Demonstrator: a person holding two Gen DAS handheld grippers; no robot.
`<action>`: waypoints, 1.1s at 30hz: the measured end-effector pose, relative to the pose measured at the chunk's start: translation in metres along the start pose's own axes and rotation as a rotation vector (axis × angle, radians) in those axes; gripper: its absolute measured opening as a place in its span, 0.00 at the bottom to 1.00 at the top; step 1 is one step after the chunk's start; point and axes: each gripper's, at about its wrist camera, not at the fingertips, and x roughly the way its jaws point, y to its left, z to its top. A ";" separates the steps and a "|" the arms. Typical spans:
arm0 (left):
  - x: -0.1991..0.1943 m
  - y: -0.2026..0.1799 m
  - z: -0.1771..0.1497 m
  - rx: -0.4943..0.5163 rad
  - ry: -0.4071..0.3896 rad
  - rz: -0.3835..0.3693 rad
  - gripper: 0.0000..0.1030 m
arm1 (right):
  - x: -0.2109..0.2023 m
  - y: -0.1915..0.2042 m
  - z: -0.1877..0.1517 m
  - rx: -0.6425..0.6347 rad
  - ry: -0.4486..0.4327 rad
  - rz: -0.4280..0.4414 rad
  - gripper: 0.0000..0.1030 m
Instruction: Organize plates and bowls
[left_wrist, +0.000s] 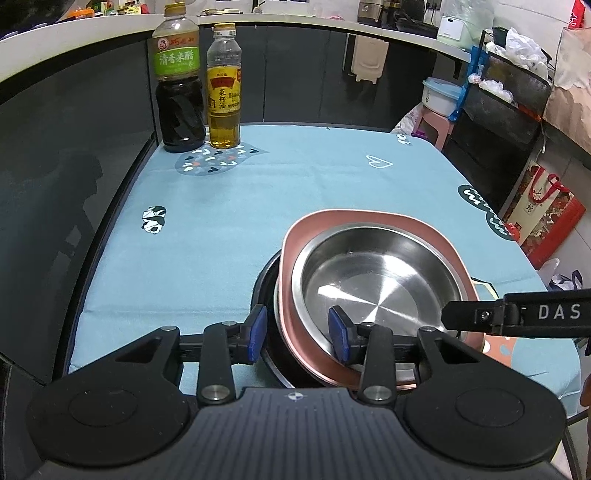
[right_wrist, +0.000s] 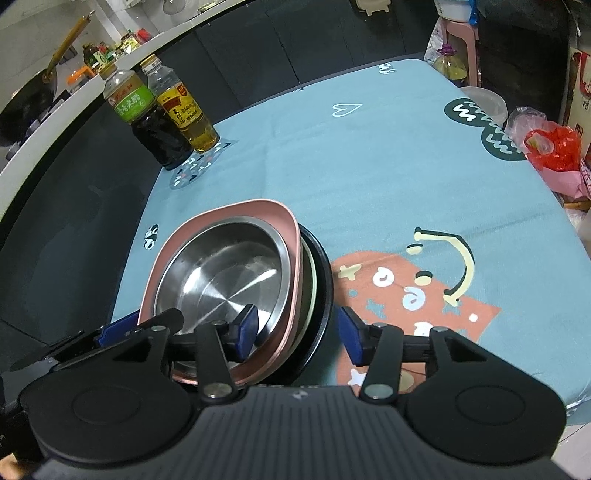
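Note:
A stack of dishes sits near the front of the blue tablecloth. A steel bowl (left_wrist: 376, 280) lies on top inside a pink squarish plate (left_wrist: 295, 325), over a pale plate (right_wrist: 313, 284) and a black plate (left_wrist: 266, 291) at the bottom. My left gripper (left_wrist: 298, 334) is open, its blue pads straddling the stack's left rim. My right gripper (right_wrist: 297, 332) is open, its pads straddling the stack's right rim; its arm shows in the left wrist view (left_wrist: 517, 314). The steel bowl (right_wrist: 221, 280), pink plate (right_wrist: 291, 266) and black plate (right_wrist: 327, 291) show in the right wrist view.
A dark vinegar bottle (left_wrist: 180, 81) and a yellow oil bottle (left_wrist: 224, 88) stand at the table's far left corner. Dark cabinet panels rise on the left. A pink stool (left_wrist: 432, 122), shelves and bags (right_wrist: 554, 147) crowd the right side beyond the table edge.

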 end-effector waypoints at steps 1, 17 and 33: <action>0.000 0.001 0.000 -0.005 0.000 0.001 0.36 | 0.000 -0.001 0.000 0.004 -0.001 0.003 0.45; 0.006 0.023 -0.002 -0.159 0.040 -0.073 0.44 | 0.003 -0.012 -0.001 0.074 0.012 0.042 0.50; 0.017 0.026 0.000 -0.193 0.082 -0.092 0.49 | 0.016 -0.012 0.005 0.079 0.035 0.044 0.51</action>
